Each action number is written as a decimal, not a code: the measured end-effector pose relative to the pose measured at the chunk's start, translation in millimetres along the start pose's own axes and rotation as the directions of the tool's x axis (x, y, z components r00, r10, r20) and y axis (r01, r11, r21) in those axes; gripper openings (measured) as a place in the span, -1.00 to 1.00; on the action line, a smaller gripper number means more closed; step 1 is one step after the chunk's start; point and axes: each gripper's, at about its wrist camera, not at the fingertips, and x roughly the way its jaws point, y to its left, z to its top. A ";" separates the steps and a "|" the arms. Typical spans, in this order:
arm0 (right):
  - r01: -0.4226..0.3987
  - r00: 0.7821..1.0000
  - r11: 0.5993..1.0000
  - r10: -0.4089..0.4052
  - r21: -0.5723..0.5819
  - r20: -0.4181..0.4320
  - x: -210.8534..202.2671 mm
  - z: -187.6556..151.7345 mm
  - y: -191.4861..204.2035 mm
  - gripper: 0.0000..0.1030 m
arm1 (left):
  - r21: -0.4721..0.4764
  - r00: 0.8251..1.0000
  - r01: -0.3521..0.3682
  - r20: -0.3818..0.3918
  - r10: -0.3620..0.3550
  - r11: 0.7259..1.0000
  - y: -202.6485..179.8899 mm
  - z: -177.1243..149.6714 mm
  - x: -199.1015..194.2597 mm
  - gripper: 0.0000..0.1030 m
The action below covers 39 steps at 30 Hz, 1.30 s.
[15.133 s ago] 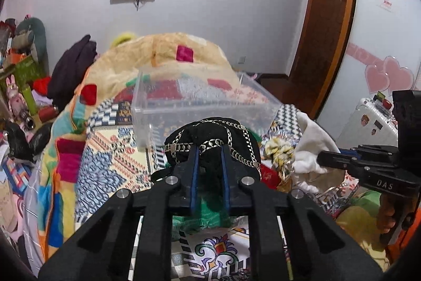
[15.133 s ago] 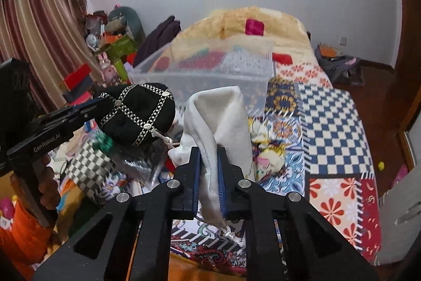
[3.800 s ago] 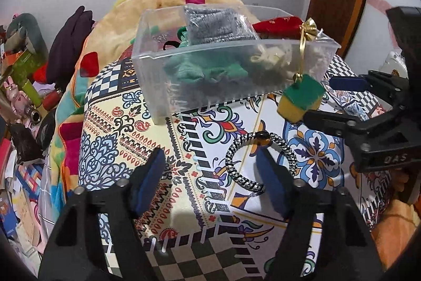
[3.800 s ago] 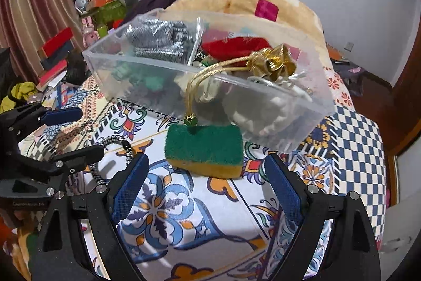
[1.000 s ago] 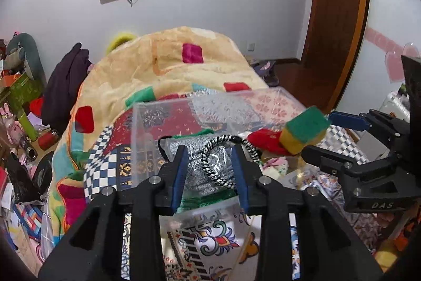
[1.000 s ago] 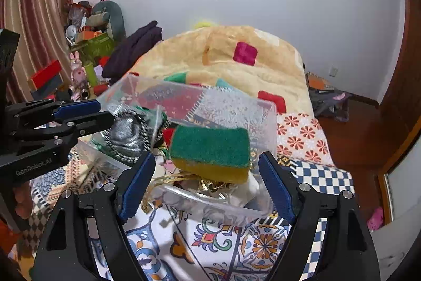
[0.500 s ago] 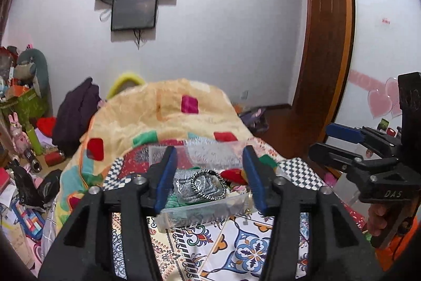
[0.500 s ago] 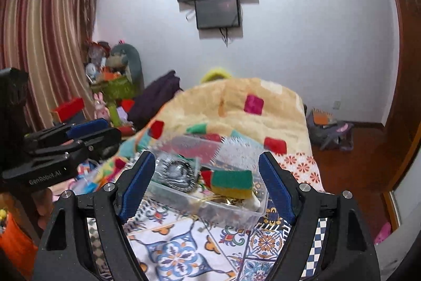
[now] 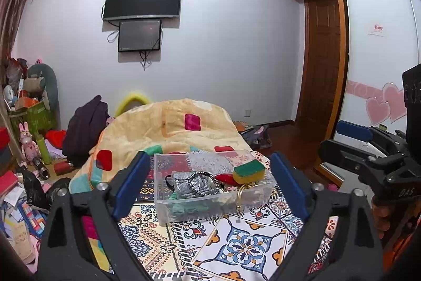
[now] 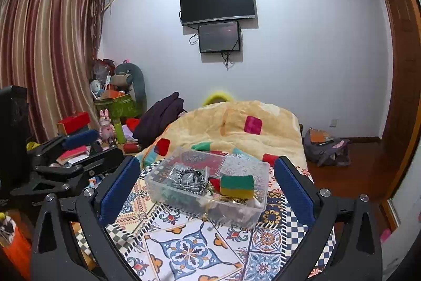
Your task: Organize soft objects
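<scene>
left wrist view puts the clear plastic bin [image 9: 210, 198], sponge [image 9: 248, 171] and braided hair tie [image 9: 203, 183] on top, mid-frame between the empty, spread left gripper [image 9: 210, 188] fingers, long axis across the frame; right gripper [image 10: 204, 191] likewise wide and empty, neither clearly nearer.

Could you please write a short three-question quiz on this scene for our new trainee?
1. True or false: the sponge lies inside the clear bin.
2. Which hand-held gripper holds something: A left, B right, C neither?
3. Fill in: the braided ring rests on a ____ pouch.

Key: 1 true; 2 C, both are open and empty; 3 silver.
</scene>
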 end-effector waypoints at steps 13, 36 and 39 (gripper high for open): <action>-0.010 1.000 1.000 0.010 0.017 0.001 -3.4 -9.3 -4.4 0.99 | -0.010 1.000 0.005 -0.006 -0.005 1.000 1.3 -5.3 1.4 0.96; -0.018 1.000 1.000 0.018 0.012 0.016 -10.4 -8.5 -1.4 0.99 | -0.016 1.000 0.004 -0.011 -0.004 1.000 3.6 -5.9 2.0 0.97; -0.019 1.000 1.000 0.019 0.012 0.015 -10.4 -8.6 -1.4 0.99 | -0.017 1.000 0.005 -0.011 -0.005 1.000 3.5 -5.8 2.0 0.97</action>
